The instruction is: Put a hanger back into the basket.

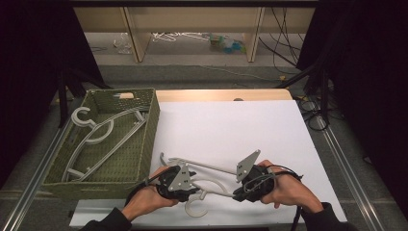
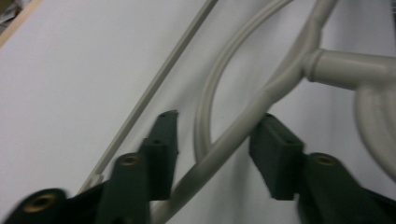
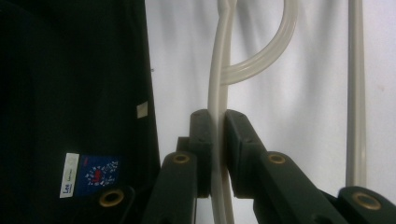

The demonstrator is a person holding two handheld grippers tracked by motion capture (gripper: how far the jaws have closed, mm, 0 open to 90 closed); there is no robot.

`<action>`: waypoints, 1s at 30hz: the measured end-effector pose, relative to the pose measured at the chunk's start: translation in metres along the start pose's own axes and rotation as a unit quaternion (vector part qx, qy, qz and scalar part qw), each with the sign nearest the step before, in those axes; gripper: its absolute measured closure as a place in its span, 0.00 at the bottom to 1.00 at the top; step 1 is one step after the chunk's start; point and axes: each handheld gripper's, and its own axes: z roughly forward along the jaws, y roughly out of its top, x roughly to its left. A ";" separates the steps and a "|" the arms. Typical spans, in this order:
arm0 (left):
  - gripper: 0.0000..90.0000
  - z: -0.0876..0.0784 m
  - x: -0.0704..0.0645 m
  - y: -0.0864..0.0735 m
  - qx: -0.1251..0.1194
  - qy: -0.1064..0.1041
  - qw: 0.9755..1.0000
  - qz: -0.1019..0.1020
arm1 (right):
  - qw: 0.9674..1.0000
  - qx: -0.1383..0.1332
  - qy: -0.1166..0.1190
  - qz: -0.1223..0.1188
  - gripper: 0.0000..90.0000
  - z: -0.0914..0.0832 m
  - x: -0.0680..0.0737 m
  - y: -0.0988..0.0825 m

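This looks like a lab set up for recording handling work. A table (image 1: 226,94) with a wooden edge carries a white sheet (image 1: 231,134) as a plain work surface, and black curtains (image 1: 370,72) close it in on both sides. Metal rails (image 1: 29,187) run along the floor beside the table, and loose cables (image 1: 284,38) trail behind it. Farther back stand bare wooden frames (image 1: 137,33) with spare hangers (image 1: 173,36) and other odds and ends on the grey floor.

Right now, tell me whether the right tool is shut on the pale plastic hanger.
Shut: right tool clamps the pale plastic hanger arm.
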 end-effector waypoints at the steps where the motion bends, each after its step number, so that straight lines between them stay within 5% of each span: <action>1: 0.64 0.000 -0.001 0.001 0.001 0.001 1.000 0.009 | 1.000 -0.001 -0.001 0.000 0.91 0.000 0.000 0.000; 10: 0.74 -0.008 -0.006 0.012 0.002 0.015 0.996 0.091 | 1.000 -0.020 0.002 -0.006 0.91 -0.005 -0.005 -0.004; 16: 0.79 -0.012 -0.007 0.021 -0.009 0.021 0.994 0.110 | 1.000 -0.026 -0.015 0.005 0.88 -0.010 -0.011 -0.009; 26: 0.84 -0.019 -0.010 0.032 -0.010 0.009 0.996 0.086 | 0.998 -0.041 -0.043 0.021 0.82 -0.017 -0.017 -0.013; 30: 0.87 -0.021 -0.009 0.035 -0.022 -0.005 0.998 0.056 | 0.995 -0.051 -0.071 0.038 0.70 -0.020 -0.019 -0.011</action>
